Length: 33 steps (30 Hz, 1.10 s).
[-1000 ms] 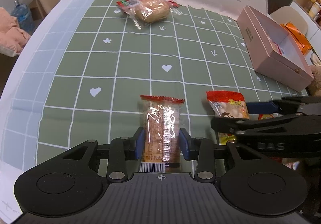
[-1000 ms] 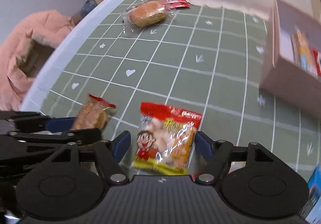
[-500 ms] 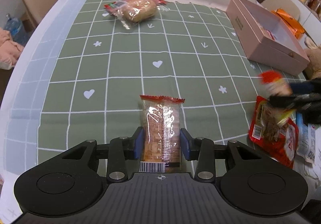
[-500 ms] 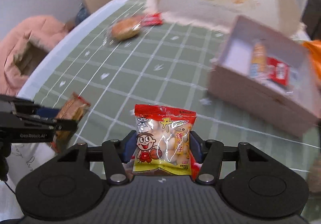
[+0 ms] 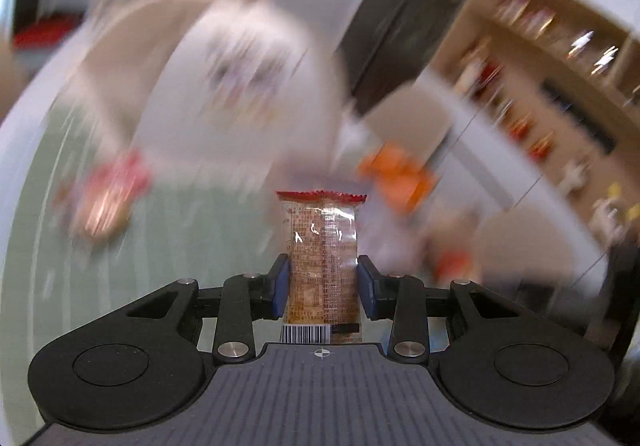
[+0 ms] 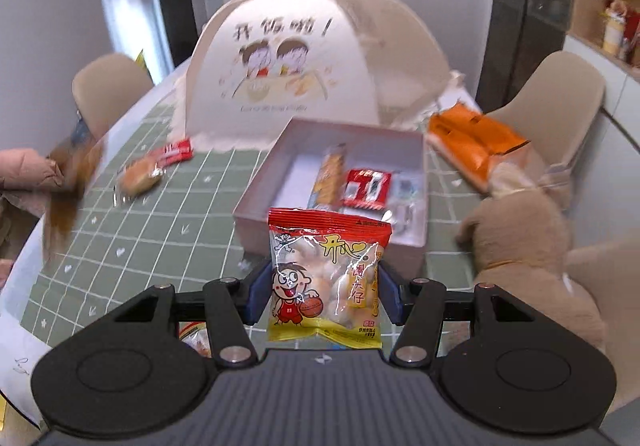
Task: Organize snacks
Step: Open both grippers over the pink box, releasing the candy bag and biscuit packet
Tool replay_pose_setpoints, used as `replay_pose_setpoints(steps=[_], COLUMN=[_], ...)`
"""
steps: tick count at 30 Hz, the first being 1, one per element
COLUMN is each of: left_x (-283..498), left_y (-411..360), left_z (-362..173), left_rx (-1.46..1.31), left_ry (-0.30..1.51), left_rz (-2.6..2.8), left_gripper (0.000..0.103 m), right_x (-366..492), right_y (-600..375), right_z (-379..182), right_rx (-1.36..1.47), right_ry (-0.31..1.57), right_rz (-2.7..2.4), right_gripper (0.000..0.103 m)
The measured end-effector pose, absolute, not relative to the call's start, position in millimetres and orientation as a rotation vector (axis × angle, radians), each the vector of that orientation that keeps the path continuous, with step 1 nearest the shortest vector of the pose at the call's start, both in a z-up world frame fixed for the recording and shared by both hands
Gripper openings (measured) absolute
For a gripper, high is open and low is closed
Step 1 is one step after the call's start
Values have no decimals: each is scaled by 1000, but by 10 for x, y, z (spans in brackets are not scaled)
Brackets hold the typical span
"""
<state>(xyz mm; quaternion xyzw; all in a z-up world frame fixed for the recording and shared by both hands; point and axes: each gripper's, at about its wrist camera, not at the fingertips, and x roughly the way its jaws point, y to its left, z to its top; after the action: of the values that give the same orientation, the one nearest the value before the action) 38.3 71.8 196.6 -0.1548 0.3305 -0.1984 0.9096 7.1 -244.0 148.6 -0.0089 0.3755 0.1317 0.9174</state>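
Snacks are both aloft, the cracker pack point(image 5: 322, 262) pinched in the left gripper point(image 5: 323, 288) and the puff bag point(image 6: 326, 278) clamped in the right gripper point(image 6: 322, 292) short of the box point(image 6: 260, 198), where crinkly film could slip or collide.

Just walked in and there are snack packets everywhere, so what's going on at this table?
A person is tidying snacks with a handheld gripper in each hand. The left gripper is shut on a clear cracker packet, and the right gripper is shut on a red and yellow snack bag. Both are in the air. The open pink box ahead already holds a few packets; a wrapped bun lies on the table.
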Motion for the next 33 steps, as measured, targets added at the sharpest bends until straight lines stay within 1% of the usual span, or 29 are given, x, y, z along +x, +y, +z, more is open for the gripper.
replay_pose_setpoints(steps=[4, 7, 9, 11, 13, 15, 17, 21, 25, 29, 30, 31, 32, 33], left_x=[833, 1241, 1500, 1685, 1890, 2003, 2006, 1805, 1539, 1219, 1158, 1106, 1057, 1003], left_y=[440, 182, -7, -153, -342, -466, -431, -95, 161, 420, 489, 551, 621, 716], left_z=[2403, 2460, 2348, 2140, 1814, 1491, 1244, 1037, 1139, 1334, 1383, 1397, 1394, 1387], left_rx=[-344, -340, -325, -326, -304, -247, -268, -482, -514, -521, -509, -498, -491, -487], left_ry=[535, 515, 545, 622, 747, 807, 817, 789, 735, 672, 668, 670, 671, 671], left_rz=[-479, -482, -486, -474, -472, -443, -380, -355, -352, -355, -351, -347, -341, -330], left_gripper=[40, 40, 40, 41, 42, 41, 41, 41, 41, 41, 41, 41, 41, 41], right_x=[-4, -23, -30, -35, -23, 4, 36, 141, 374, 793, 916, 1045, 1151, 1256], right_y=[-2538, -2610, -2676, -2711, -2750, -2765, -2777, -2752, -2679, -2622, -2598, -2568, -2541, -2499], right_z=[1607, 1694, 1747, 1770, 1765, 1756, 1751, 1729, 1840, 2079, 2107, 2113, 2094, 2053], right_rx=[0, -10, -16, -30, -51, -62, -68, -80, -70, 31, 50, 72, 86, 87], right_ry=[734, 708, 694, 684, 687, 691, 692, 699, 673, 631, 629, 628, 634, 651], right_rz=[264, 246, 235, 228, 226, 223, 226, 244, 247, 245, 234, 226, 226, 231], right_gripper=[55, 55, 55, 55, 56, 56, 56, 56, 56, 56, 56, 63, 77, 80])
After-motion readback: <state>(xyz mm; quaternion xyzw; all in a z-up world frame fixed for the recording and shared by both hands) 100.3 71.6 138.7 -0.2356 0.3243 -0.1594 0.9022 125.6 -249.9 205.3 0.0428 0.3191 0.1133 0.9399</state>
